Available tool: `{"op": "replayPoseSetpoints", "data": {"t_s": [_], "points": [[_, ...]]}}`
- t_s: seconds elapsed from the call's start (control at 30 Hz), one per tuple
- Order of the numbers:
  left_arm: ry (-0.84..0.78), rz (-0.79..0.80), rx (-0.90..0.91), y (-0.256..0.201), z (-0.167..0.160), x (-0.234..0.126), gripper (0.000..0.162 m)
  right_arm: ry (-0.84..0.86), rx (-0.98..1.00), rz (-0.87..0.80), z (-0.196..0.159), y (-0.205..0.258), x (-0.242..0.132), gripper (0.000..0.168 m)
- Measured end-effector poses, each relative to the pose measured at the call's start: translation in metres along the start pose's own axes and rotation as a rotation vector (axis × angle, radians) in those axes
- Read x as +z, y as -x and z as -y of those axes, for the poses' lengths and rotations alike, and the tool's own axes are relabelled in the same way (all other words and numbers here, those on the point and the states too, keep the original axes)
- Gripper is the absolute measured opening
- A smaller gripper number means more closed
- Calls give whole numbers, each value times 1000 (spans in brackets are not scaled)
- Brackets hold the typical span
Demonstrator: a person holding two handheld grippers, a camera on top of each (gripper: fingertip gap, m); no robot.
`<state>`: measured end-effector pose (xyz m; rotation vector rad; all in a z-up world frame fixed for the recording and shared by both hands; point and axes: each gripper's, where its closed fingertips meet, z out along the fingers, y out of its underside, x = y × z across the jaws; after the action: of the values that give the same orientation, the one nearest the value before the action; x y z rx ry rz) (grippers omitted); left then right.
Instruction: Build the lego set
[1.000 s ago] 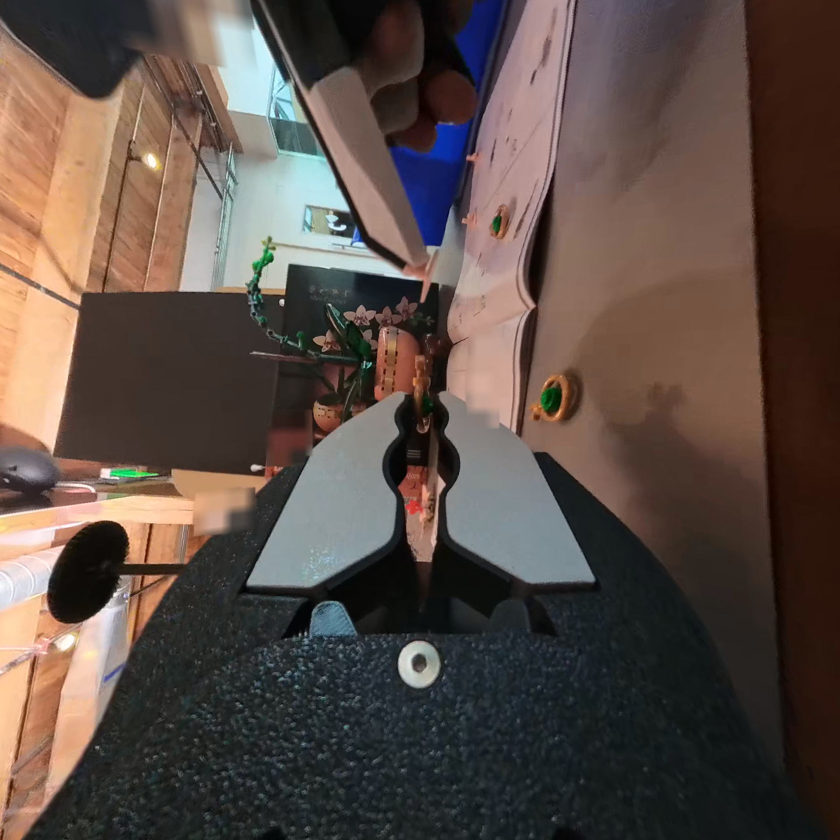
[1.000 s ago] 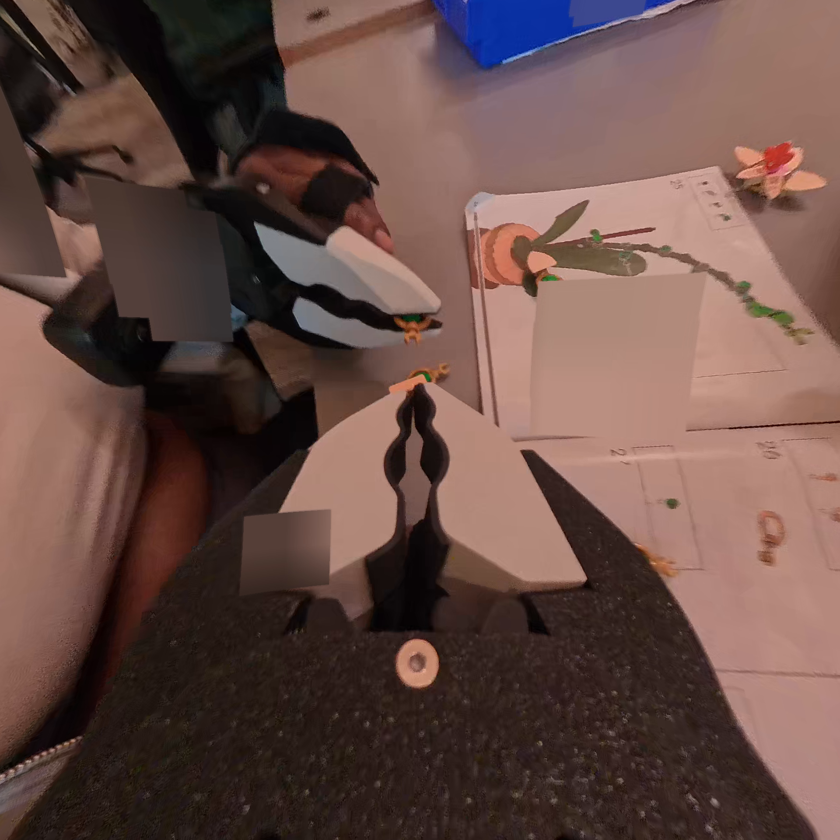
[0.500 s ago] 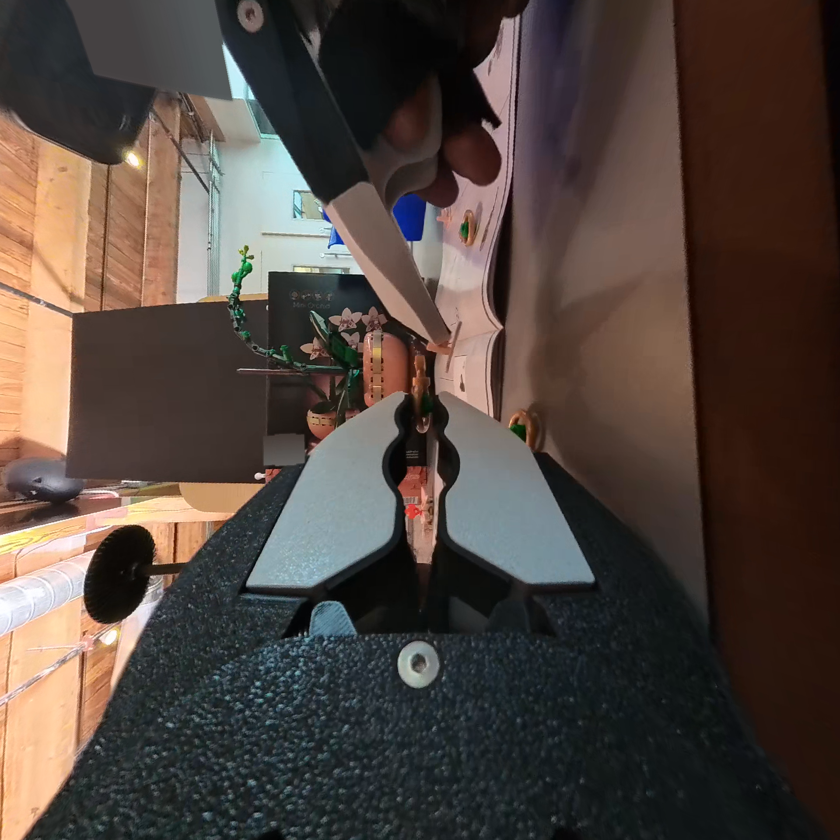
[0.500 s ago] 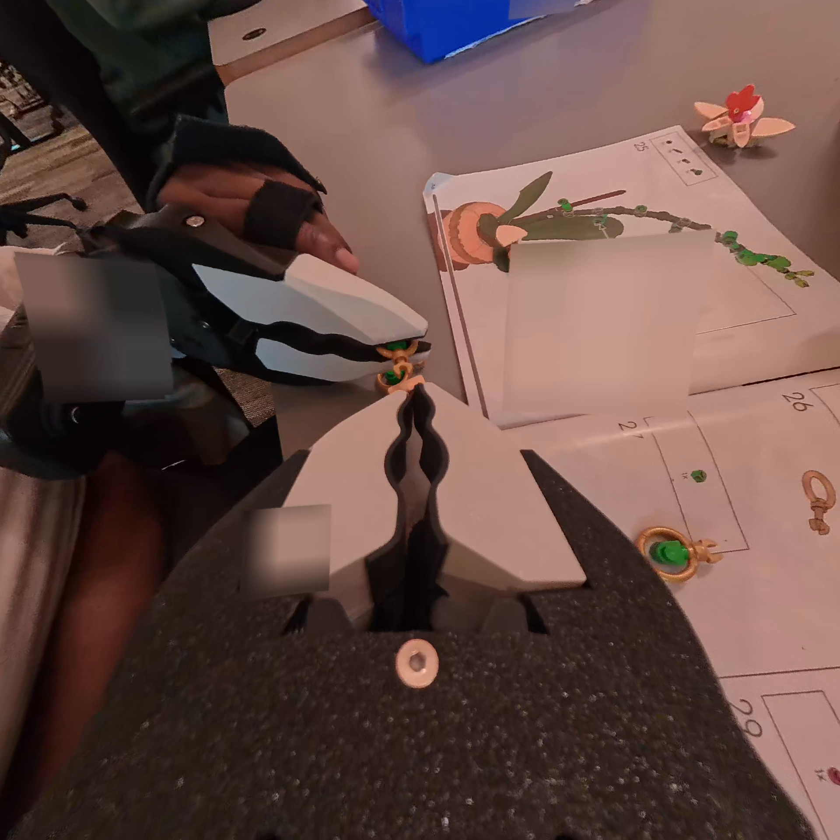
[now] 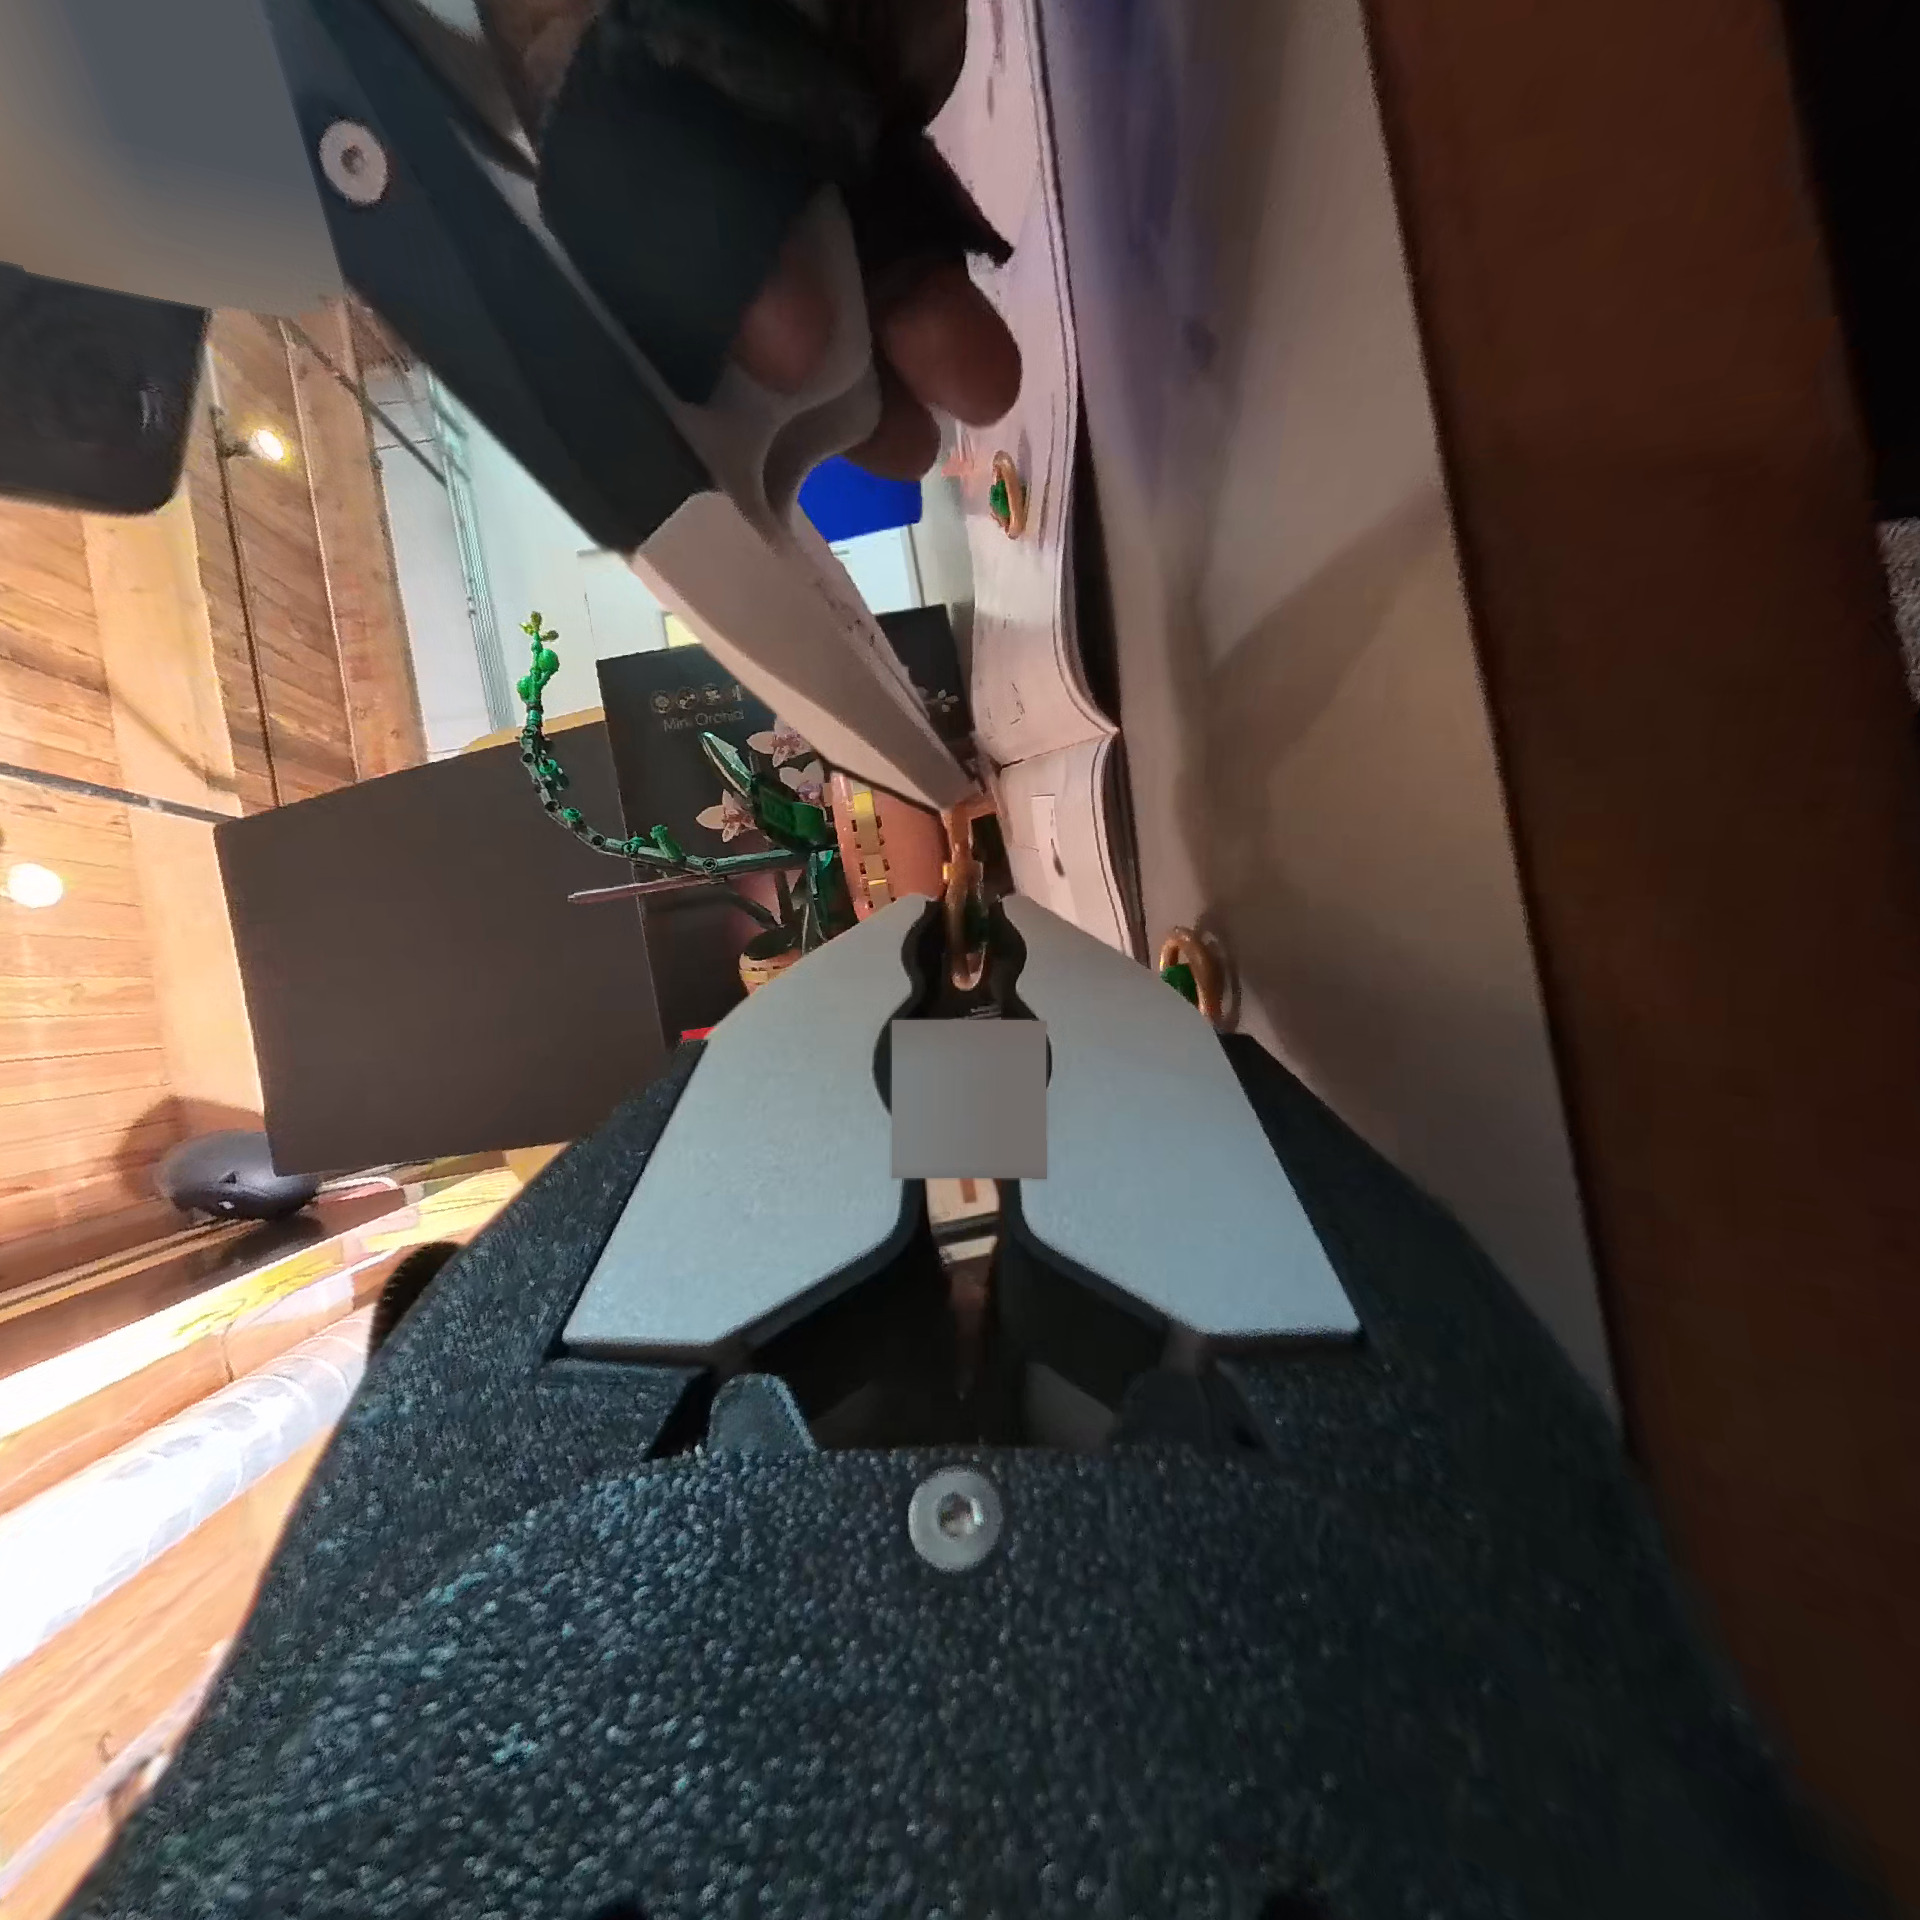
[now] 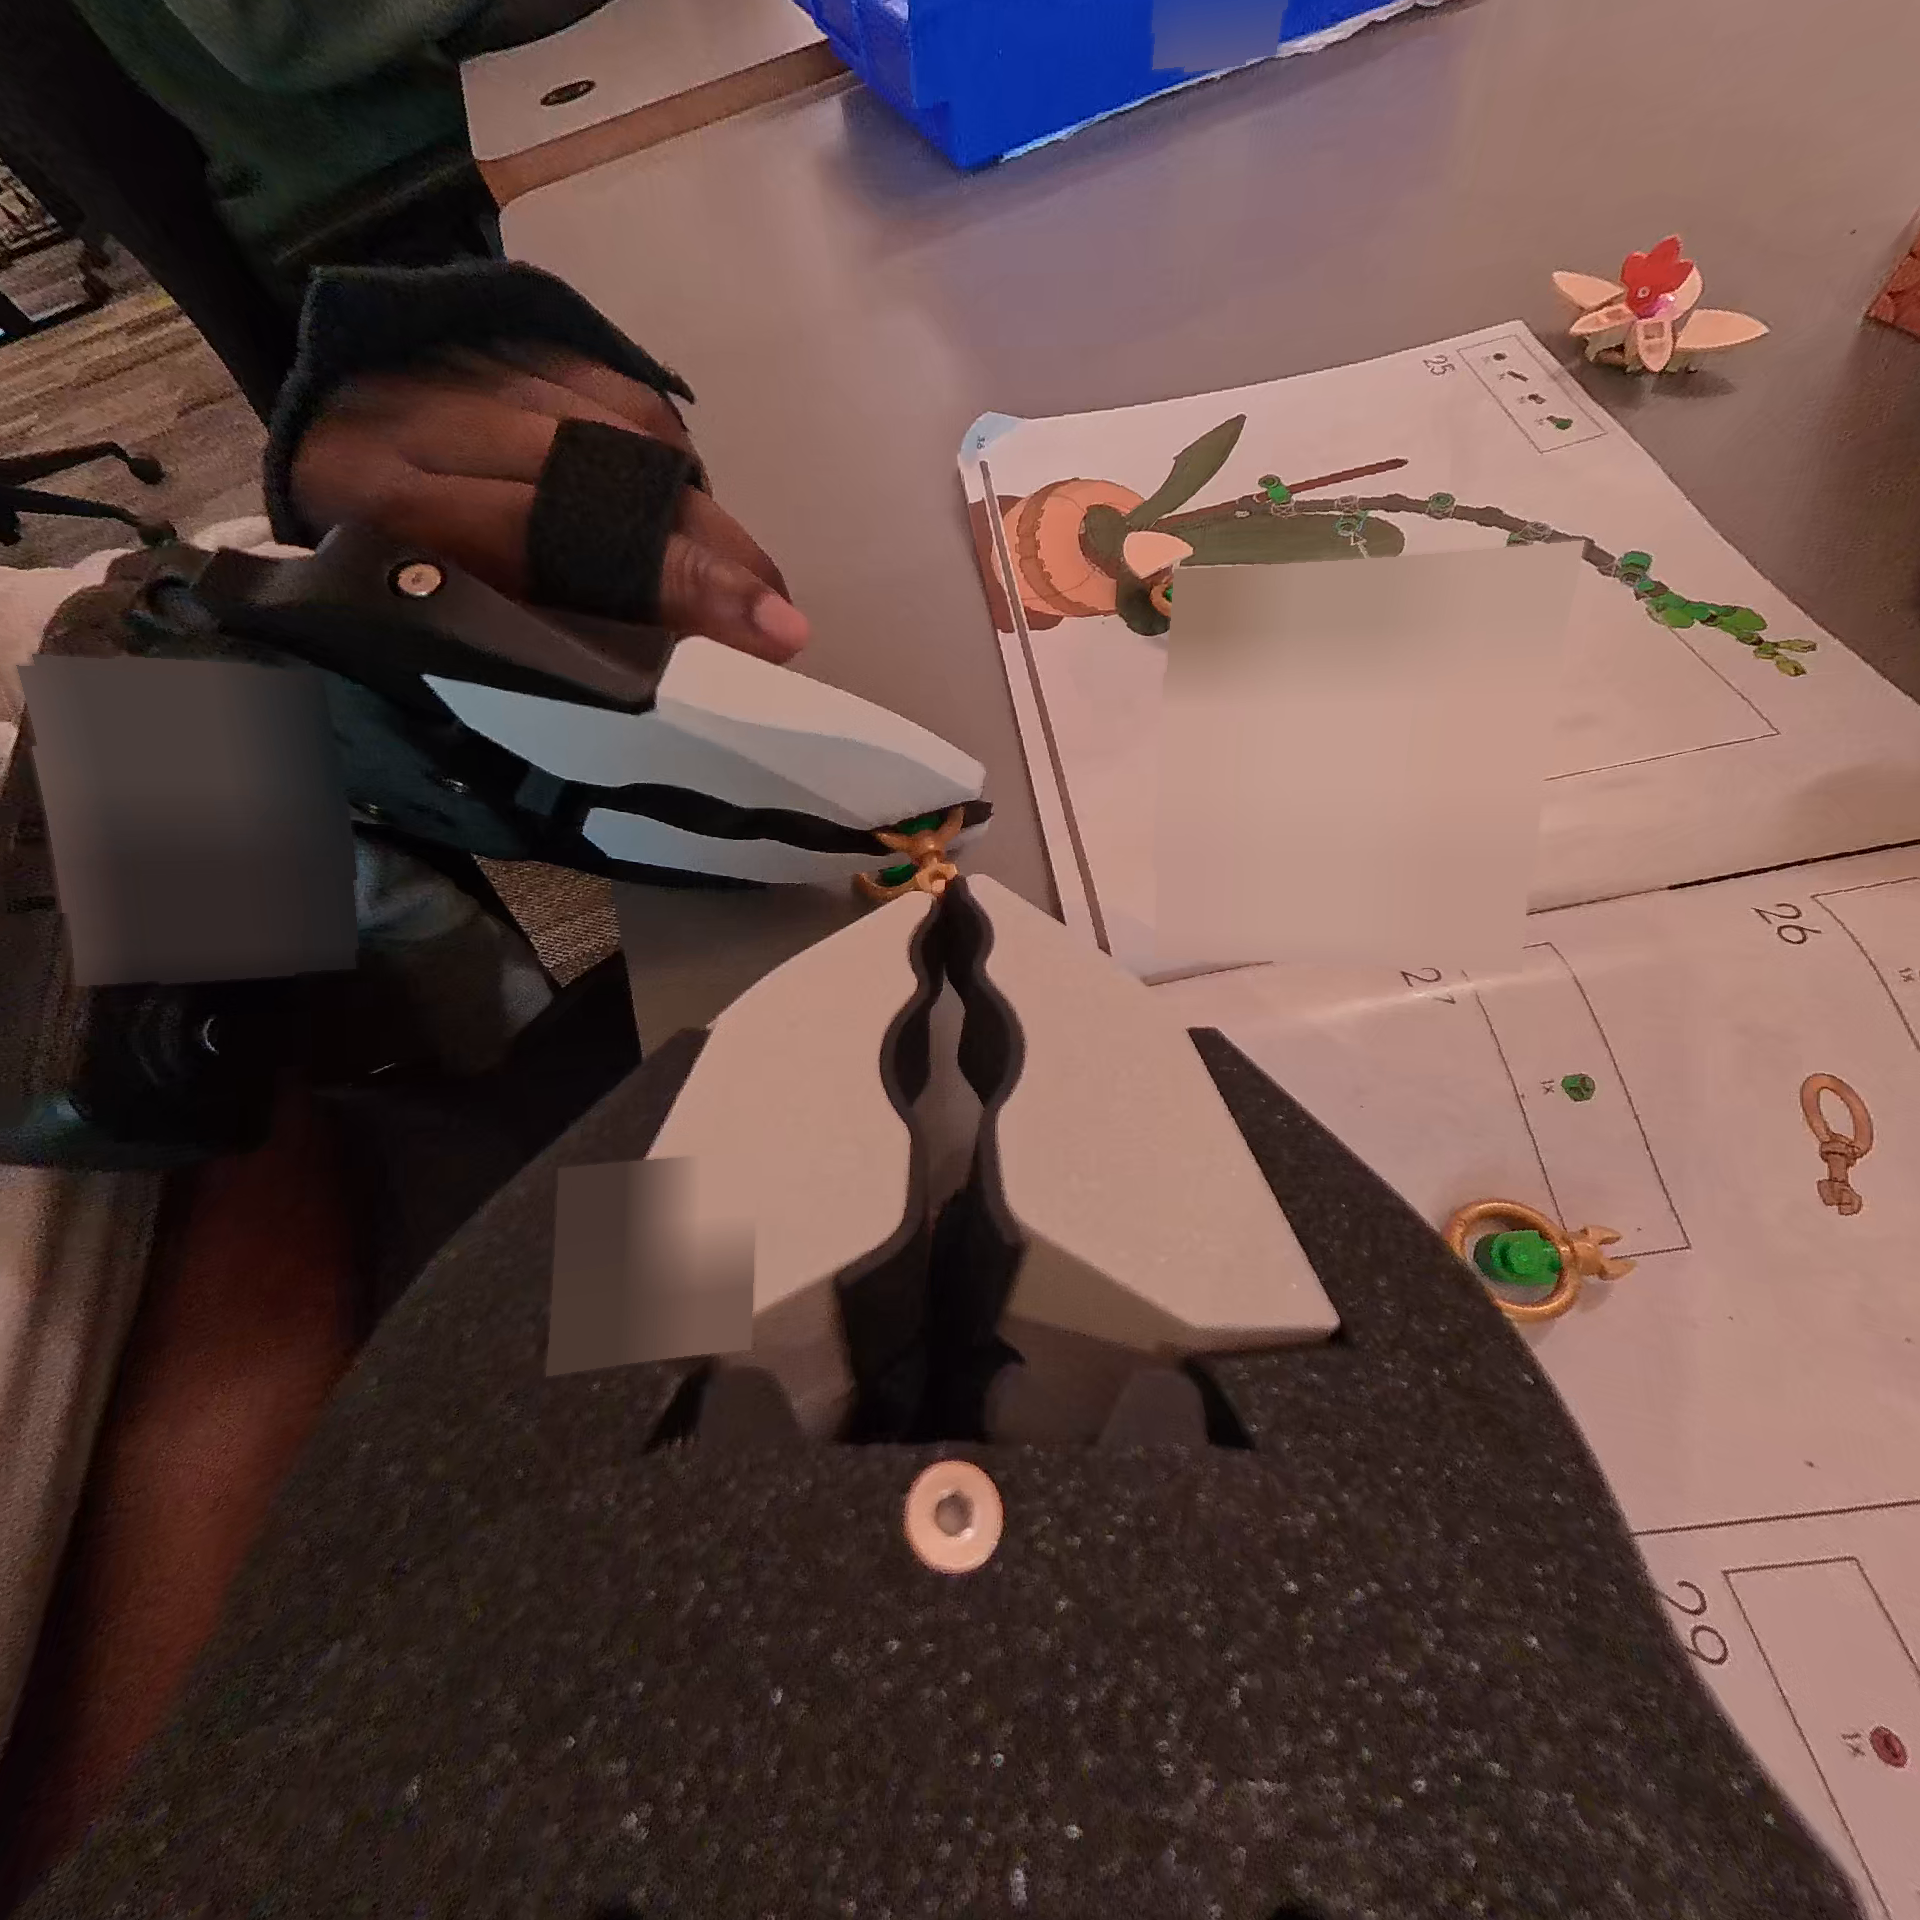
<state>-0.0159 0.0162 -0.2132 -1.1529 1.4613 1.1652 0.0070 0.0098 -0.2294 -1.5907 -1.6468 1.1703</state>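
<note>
My left gripper (image 5: 966,914) is shut on a gold ring piece with a green stud (image 5: 964,940), held off the table's near edge. In the right wrist view the left gripper (image 6: 961,826) comes in from the left with the ring piece (image 6: 914,847) at its tip. My right gripper (image 6: 954,891) is shut on a small tan piece, mostly hidden between its tips. In the left wrist view the right gripper (image 5: 961,795) comes down from the upper left, and its tan piece (image 5: 961,826) touches the ring piece's clip end.
An open instruction booklet (image 6: 1714,1039) lies on the grey table (image 6: 1039,312). A second gold ring with a green stud (image 6: 1522,1273) rests on it, and a third (image 5: 1195,971) lies near the table edge. A small flower (image 6: 1652,322), a blue bin (image 6: 1039,83) and the orchid model (image 5: 790,821) stand farther back.
The right gripper has moved in towards the left gripper. Its tan piece, apart from the gold ring piece a second ago, now meets it tip to tip.
</note>
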Motion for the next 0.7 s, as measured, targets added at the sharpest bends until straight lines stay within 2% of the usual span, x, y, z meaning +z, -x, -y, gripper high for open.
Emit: {"op": "replayPoseSetpoints", "data": {"t_s": [0.13,0.23,0.4,0.43,0.53,0.7], "points": [[-18,-21,-33,-2,6,1,7,-23,11,41,3,7,1,0],[3,-44,-56,-4,6,3,7,3,-11,5,0,4,1,0],[61,-161,-21,-13,3,5,7,135,21,-40,-24,-8,-17,1],[77,-182,-25,-15,2,5,8,159,10,-56,-28,-11,-23,10],[98,-203,-6,-15,2,5,8,229,-51,-71,-33,-12,-38,12],[99,-230,-3,-14,5,4,8,258,-75,-19,-38,-3,-27,18]]}}
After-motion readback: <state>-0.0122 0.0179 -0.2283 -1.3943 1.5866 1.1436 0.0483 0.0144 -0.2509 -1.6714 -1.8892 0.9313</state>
